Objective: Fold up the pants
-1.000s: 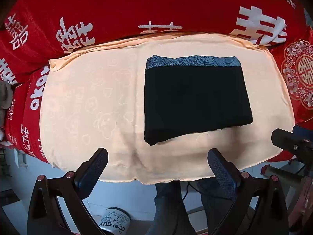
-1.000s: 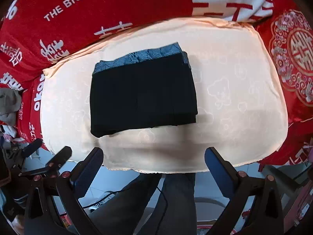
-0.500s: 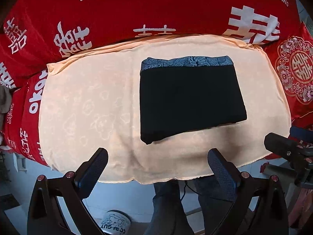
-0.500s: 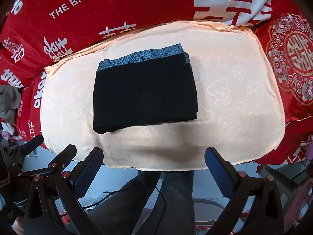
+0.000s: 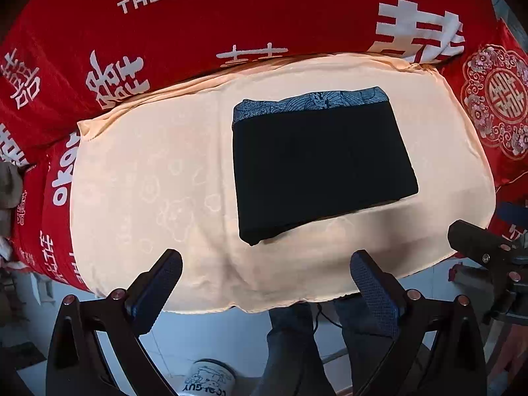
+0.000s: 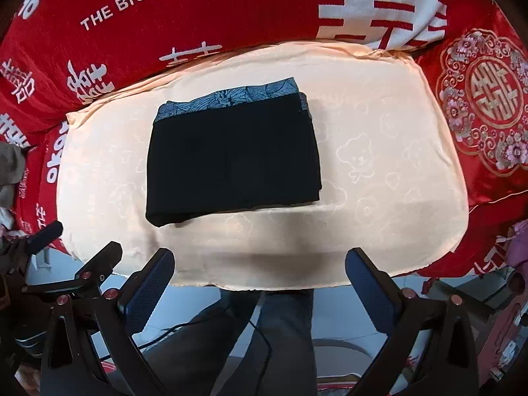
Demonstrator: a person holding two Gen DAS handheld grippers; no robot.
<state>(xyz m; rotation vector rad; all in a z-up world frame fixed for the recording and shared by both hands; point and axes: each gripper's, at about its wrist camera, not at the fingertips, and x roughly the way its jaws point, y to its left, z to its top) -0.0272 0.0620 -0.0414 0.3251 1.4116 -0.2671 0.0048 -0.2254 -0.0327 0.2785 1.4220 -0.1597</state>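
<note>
Pants [image 5: 320, 165] folded on cloth [image 5: 148, 181], both grippers wide apart, w/ nothing held

The black two-finger left gripper [image 5: 264, 292] and right gripper [image 6: 259, 288] are showing blue textured pads [image 6: 150, 288], copper screws; lower centre, dark trousers [image 6: 283, 336].

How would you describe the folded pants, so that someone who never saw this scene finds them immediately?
Find the red bedspread printed with white characters and "THE BIGDAY"; a pale peach cloth with faint bear and flower shapes lies on it. On that cloth rest the folded pants, a flat black rectangle. A blue-grey patterned band along its far edge sets it apart; it is the only dark thing there.
</note>
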